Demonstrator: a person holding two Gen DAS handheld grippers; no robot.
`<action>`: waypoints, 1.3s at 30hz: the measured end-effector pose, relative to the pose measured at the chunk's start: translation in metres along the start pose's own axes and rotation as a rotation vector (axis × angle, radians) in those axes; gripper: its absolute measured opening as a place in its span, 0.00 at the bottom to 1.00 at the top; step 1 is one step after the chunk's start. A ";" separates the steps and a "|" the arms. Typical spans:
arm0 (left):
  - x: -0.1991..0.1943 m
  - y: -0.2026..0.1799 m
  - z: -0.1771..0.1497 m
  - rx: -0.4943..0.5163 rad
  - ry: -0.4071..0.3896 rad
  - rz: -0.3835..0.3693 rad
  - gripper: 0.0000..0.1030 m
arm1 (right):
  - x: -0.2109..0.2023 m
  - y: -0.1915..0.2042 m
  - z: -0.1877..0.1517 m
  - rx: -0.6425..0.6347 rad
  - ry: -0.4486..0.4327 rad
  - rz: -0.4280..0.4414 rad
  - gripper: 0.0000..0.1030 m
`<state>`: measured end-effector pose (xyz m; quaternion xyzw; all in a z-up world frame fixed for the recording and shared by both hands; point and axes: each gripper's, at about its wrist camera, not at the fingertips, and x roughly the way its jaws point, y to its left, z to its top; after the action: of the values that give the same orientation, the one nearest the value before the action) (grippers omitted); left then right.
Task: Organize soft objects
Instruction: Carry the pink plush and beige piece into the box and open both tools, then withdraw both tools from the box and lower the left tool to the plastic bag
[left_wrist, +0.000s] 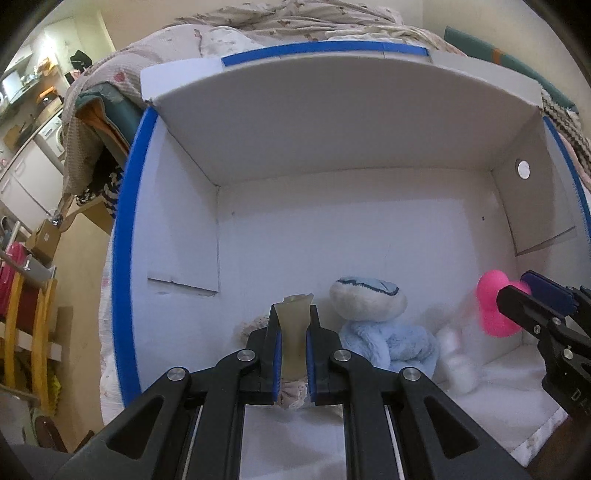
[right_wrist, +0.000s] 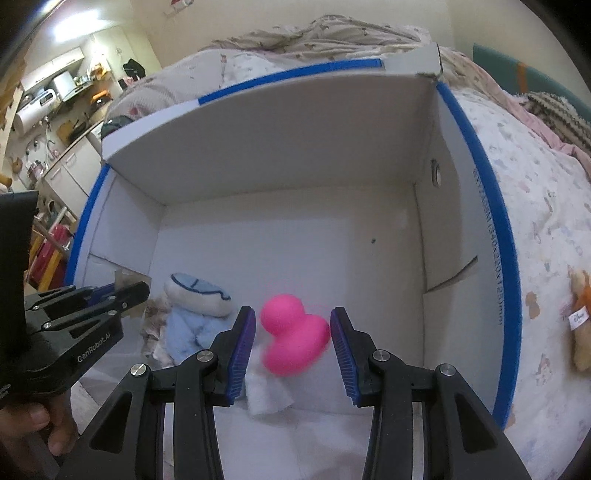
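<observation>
Two toys held low inside the box (left_wrist: 369, 122)

Left gripper (left_wrist: 293, 347) pinched a beige tag; right gripper (right_wrist: 293, 332) loosely straddled the blurred pink duck (right_wrist: 293, 336), pad contact unclear, so it risked falling askew onto the blue plush (right_wrist: 192, 317).

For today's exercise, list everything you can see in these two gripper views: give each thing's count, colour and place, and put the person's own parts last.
box: one, white with blue edge tape, open, on the bed.
blue plush: one, light blue and white, on the box floor near the middle.
pink toy: one, bright pink, blurred, between the right gripper's fingers.
beige toy: one, beige tag with pale fur under it, pinched in the left gripper.
white fluff: one piece, white, on the box floor below the pink toy.
orange plush: one, orange and tan, on the bedding right of the box.
bedding: pale, patterned, under and behind the box.
left gripper: black, blue pads, closed.
right gripper: black, blue pads, around the pink toy.
hand: one, holding the left gripper.
</observation>
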<state>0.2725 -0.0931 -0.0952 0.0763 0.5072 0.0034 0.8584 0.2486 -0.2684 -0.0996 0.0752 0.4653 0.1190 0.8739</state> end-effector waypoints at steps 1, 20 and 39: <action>0.002 0.000 -0.001 0.001 0.003 0.000 0.10 | 0.001 0.000 0.000 0.004 0.005 0.003 0.43; 0.002 -0.003 0.002 -0.004 0.005 0.002 0.59 | -0.023 0.001 0.004 0.036 -0.108 0.116 0.89; -0.041 0.010 -0.010 -0.031 -0.086 0.017 0.61 | -0.041 0.000 -0.003 0.045 -0.161 0.086 1.00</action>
<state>0.2450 -0.0856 -0.0629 0.0677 0.4689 0.0152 0.8805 0.2235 -0.2799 -0.0686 0.1241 0.3926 0.1395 0.9005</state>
